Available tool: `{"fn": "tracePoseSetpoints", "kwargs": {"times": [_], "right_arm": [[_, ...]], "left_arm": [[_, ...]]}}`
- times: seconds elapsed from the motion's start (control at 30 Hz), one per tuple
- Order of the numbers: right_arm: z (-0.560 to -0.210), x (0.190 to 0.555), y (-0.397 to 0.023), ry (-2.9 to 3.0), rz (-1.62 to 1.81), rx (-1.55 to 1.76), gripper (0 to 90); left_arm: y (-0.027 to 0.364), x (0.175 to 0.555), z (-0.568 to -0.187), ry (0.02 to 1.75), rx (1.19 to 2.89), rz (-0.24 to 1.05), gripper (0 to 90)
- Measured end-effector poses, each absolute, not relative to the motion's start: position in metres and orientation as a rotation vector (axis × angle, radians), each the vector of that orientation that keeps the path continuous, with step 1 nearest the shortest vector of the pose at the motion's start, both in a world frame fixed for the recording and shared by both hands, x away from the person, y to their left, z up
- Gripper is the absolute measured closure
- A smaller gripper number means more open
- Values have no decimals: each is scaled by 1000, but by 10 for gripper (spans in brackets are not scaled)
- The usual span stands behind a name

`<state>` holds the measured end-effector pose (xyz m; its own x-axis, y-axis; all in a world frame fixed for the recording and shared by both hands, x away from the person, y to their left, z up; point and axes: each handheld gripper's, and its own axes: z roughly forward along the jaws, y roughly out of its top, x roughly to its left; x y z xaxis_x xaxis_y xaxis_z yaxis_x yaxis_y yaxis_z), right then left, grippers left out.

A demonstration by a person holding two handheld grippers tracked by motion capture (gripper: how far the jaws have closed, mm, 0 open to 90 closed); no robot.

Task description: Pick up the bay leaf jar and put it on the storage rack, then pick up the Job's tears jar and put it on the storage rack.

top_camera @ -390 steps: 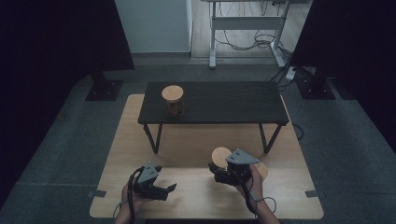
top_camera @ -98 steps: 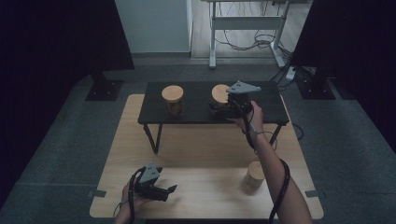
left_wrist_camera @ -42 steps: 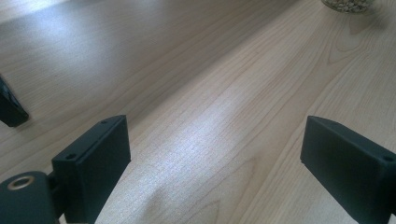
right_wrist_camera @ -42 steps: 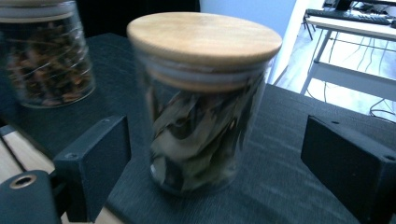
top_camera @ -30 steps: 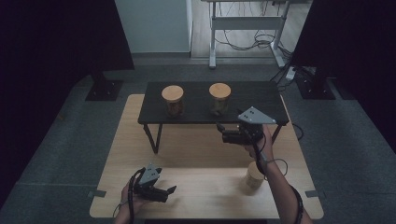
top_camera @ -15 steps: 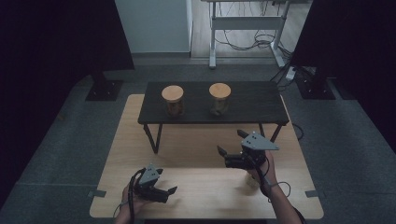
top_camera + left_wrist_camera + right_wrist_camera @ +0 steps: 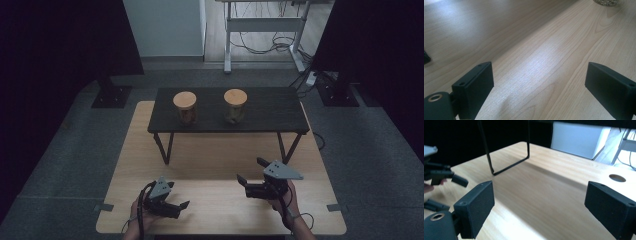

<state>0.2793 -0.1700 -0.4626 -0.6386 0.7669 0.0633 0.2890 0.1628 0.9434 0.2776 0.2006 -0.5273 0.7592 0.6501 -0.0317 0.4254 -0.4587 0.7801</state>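
Both jars [image 7: 184, 107] [image 7: 235, 105] stand side by side on the small black bench [image 7: 270, 109]. The right hand-held gripper [image 7: 251, 174] and left hand-held gripper [image 7: 179, 206] hover released, empty, over the wooden bench [image 7: 210, 150] — best reach for the third jar [image 7: 606, 2] with jaws level.

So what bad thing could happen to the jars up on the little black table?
1. Both jars, the left jar and the right jar, stand on a raised black table with thin legs; a bump from either gripper could probably tip them.
2. The right gripper, open and empty, hovers near that table's front leg, so a quick swing might knock it.
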Motion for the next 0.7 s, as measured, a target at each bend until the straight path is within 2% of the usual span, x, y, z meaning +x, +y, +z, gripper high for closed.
{"fn": "tracePoseSetpoints", "kwargs": {"times": [0.27,0.7], "right_arm": [[-481,271,-168,2065,1461,1024,86],[-484,266,-171,2074,1459,1034,85]], "left_arm": [[202,276,-527,805,2121,347,81],[205,274,-526,818,2117,358,81]]}}
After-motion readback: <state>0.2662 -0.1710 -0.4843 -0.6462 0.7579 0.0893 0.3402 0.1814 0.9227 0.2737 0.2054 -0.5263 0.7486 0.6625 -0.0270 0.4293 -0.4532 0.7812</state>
